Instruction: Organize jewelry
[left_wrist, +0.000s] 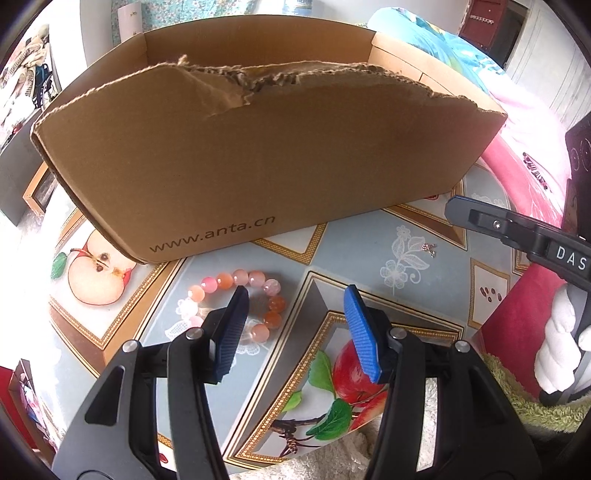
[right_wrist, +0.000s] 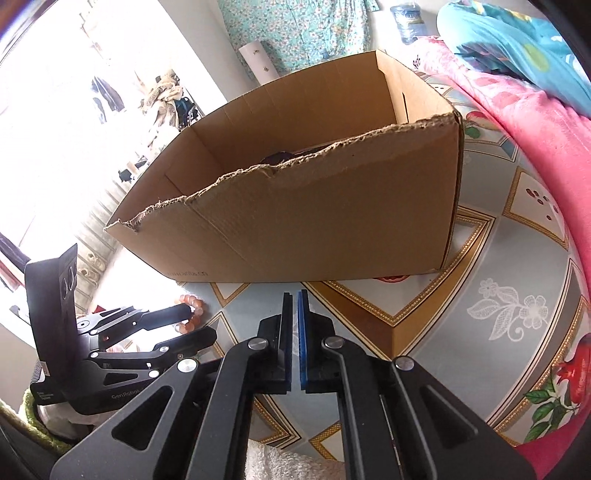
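Left wrist view: your left gripper (left_wrist: 295, 314) jaws apart, ribbed blue pads, above pink-orange round-bead bracelet (left_wrist: 240, 295) lying on glossy fruit-print tablecloth (left_wrist: 369, 243) before torn-edged brown cardboard box (left_wrist: 258, 162); tiny silver earring (left_wrist: 429, 249) near box.

Right wrist view: your right gripper (right_wrist: 294, 325) jaws together, empty; box ahead; left gripper partly hides bracelet.

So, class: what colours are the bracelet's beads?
Pink and orange, a few pale or clear, on the bracelet; the left wrist view shows it best.
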